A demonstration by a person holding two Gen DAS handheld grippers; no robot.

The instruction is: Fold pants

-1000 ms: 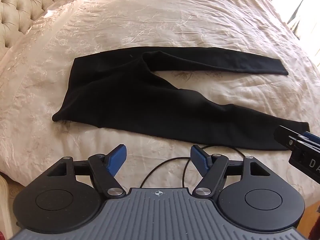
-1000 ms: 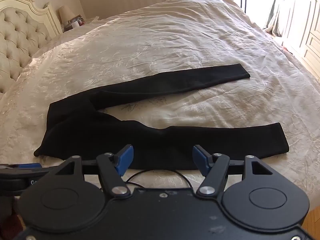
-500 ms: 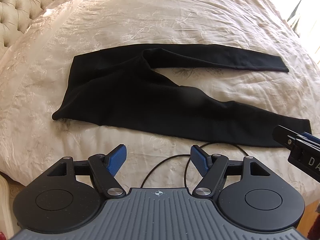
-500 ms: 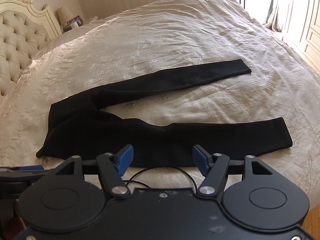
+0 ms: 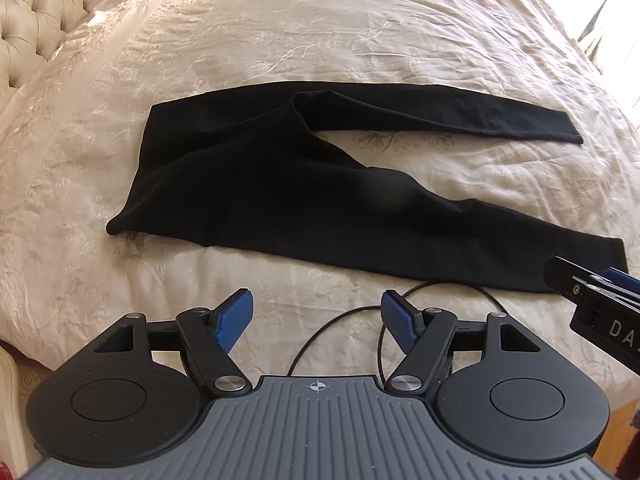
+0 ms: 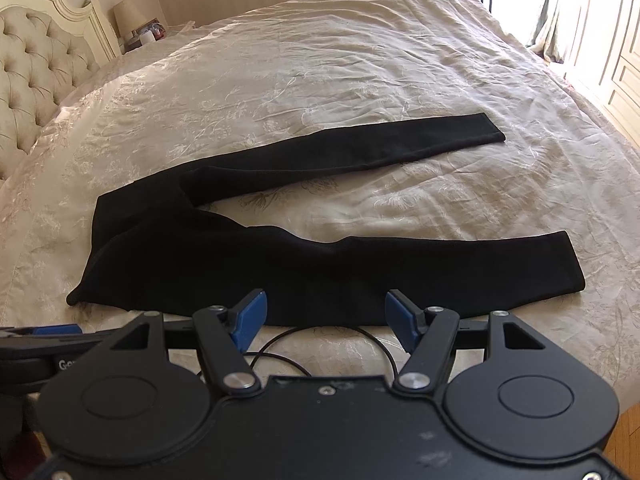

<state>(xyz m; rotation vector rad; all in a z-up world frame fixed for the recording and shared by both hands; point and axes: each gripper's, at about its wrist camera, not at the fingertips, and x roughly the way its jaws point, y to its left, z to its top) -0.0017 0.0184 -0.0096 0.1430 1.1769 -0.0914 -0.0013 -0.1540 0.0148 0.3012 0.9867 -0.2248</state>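
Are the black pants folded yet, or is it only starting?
Only starting. Done: the pants lie flat on the bed, legs spread apart in a V. In hand: nothing; the left hand-held gripper and the right hand-held gripper are both open above the bed's near edge, empty. Left: every fold, beginning with bringing one leg onto the other.

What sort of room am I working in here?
Most likely a bedroom: a wide bed with a cream embroidered cover, a tufted headboard, and a lamp beside it. Black pants lie spread on the cover.
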